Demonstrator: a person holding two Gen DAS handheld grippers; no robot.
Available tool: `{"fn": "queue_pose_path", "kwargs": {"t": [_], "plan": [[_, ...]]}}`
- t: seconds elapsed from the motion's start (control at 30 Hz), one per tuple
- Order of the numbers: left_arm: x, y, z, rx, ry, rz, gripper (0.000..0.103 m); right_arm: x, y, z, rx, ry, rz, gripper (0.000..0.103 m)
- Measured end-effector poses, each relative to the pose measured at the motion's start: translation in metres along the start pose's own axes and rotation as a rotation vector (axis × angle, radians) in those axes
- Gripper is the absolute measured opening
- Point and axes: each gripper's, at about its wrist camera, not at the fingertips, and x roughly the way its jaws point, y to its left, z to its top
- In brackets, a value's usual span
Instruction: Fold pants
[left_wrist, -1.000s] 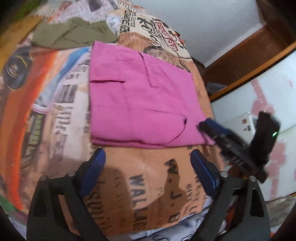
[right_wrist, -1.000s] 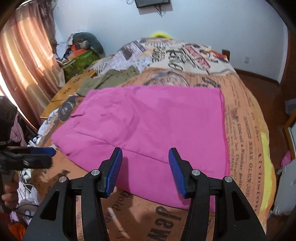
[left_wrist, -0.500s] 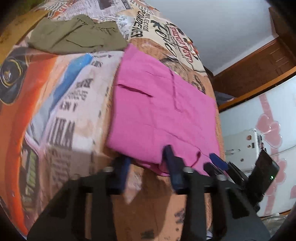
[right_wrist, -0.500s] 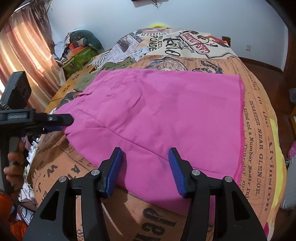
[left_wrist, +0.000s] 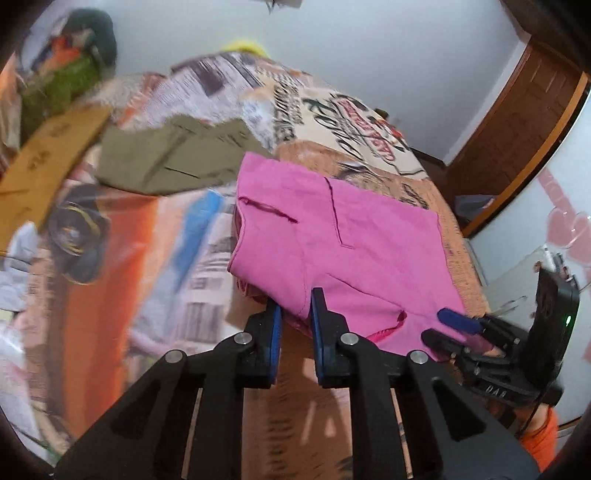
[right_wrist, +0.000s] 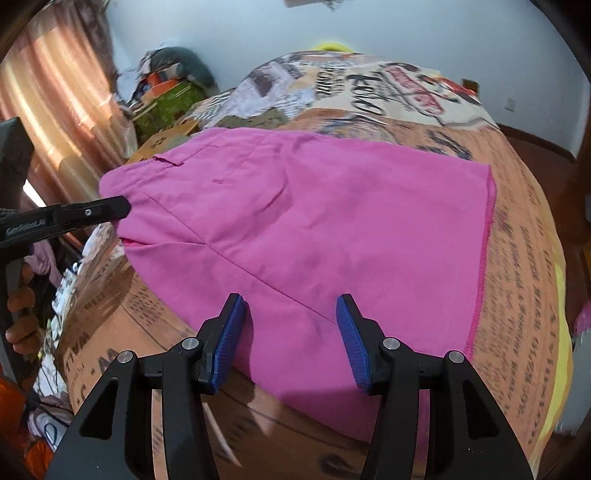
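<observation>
Left wrist view: left gripper has just clamped the pink pants edge; right gripper stays open, so folding can begin.

From the left wrist view, bare bedspread lies open at 9 o'clock of the pink pants. Olive pants block 11 o'clock, touching their far corner. A cardboard box lies at 10 o'clock. The right gripper crowds 4 o'clock.
</observation>
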Motion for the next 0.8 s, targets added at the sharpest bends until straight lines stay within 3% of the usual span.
{"fn": "queue_pose_path", "kwargs": {"t": [0.17,0.27,0.4,0.6,0.8], "plan": [[-0.026,-0.003,-0.013,0.139,-0.069,0.152,0.014,0.006,0.027,0.014,-0.062,0.019,0.037,0.048],[-0.041,-0.010,-0.017,0.219,-0.128,0.203,0.014,0.002,0.037,0.024,-0.055,-0.011,0.062,0.048],[-0.054,-0.025,-0.014,0.289,-0.193,0.200,0.014,0.006,0.052,0.036,-0.074,-0.031,0.058,0.048],[-0.057,-0.050,-0.001,0.337,-0.224,0.107,0.012,0.034,0.071,0.027,-0.141,0.085,0.088,0.048],[-0.059,-0.083,0.005,0.423,-0.252,0.082,0.012,0.015,0.053,0.021,-0.070,0.053,0.132,0.048]]}}
